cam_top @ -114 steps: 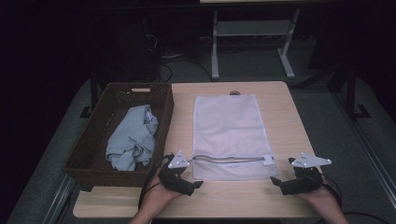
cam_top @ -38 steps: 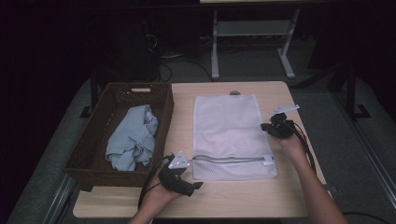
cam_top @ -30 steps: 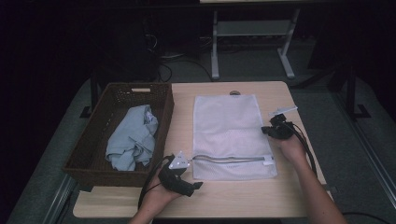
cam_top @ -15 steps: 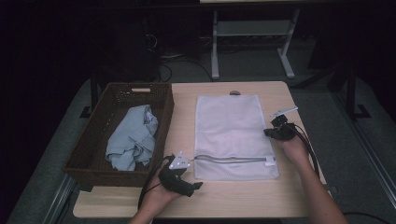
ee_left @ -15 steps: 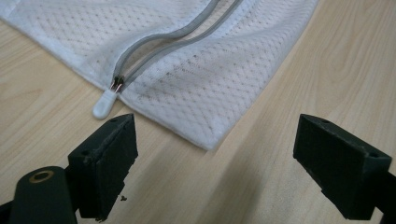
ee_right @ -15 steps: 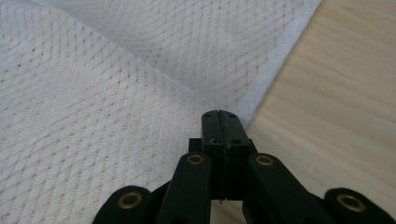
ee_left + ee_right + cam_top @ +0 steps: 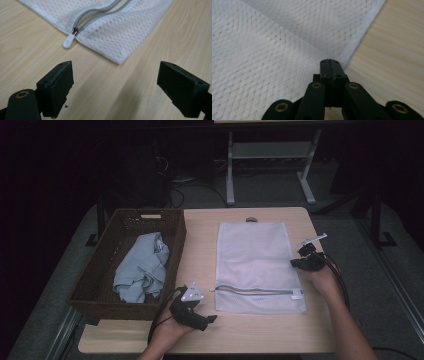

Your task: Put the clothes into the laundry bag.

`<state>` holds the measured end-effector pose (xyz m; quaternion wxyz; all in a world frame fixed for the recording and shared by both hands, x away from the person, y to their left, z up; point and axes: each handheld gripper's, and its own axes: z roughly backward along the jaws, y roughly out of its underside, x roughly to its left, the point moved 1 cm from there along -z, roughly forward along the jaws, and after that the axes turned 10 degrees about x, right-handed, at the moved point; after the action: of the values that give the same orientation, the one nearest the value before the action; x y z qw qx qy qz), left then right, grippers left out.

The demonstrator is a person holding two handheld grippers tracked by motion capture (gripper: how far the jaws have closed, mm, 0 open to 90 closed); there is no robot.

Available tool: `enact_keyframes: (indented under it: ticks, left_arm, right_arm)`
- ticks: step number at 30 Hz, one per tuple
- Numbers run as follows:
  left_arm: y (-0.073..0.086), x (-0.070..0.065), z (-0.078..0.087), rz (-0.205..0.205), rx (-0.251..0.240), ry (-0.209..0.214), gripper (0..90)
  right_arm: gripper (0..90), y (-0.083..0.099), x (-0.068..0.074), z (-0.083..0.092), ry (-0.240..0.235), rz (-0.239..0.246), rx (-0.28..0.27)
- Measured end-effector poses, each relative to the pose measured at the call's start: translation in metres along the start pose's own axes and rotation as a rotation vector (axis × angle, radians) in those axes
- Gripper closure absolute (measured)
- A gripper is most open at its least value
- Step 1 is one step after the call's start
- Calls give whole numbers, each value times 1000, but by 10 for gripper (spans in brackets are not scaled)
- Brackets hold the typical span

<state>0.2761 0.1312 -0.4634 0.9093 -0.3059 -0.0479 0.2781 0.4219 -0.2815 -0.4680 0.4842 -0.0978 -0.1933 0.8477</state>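
At the right edge of the white mesh laundry bag (image 7: 252, 257), the right gripper (image 7: 330, 62) clamps a fabric fold. The left gripper (image 7: 115, 82) rests near the zipper pull (image 7: 69, 40), jaws apart.

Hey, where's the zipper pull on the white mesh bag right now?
In the high view the zipper pull lies on the table at the mesh bag's near left corner, just right of the open left gripper.

Light wooden surface (image 7: 200, 227) stands on grey floor (image 7: 400, 265). Beyond the surface: white metal frame (image 7: 270, 155), cables (image 7: 175, 185), dark unlit room.
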Motion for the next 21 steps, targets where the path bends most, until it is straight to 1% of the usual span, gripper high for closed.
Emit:
enact_keyframes:
  ticks: [5,8,11,16,21]
  left_arm:
    - [0,0,0,-1,0,0,130]
    - [0,0,0,-1,2,1,130]
    - [0,0,-1,-3,4,4,130]
    - [0,0,-1,-3,3,6,130]
    - [0,0,-1,-3,3,5,130]
  right_arm:
    - [897,4,-6,3,21,-5,16]
    - [897,7,-10,5,23,-18,25]
    - [897,10,-13,7,35,-20,33]
    - [897,14,-20,9,47,-34,35]
    - [897,18,-25,11,73,-45,36]
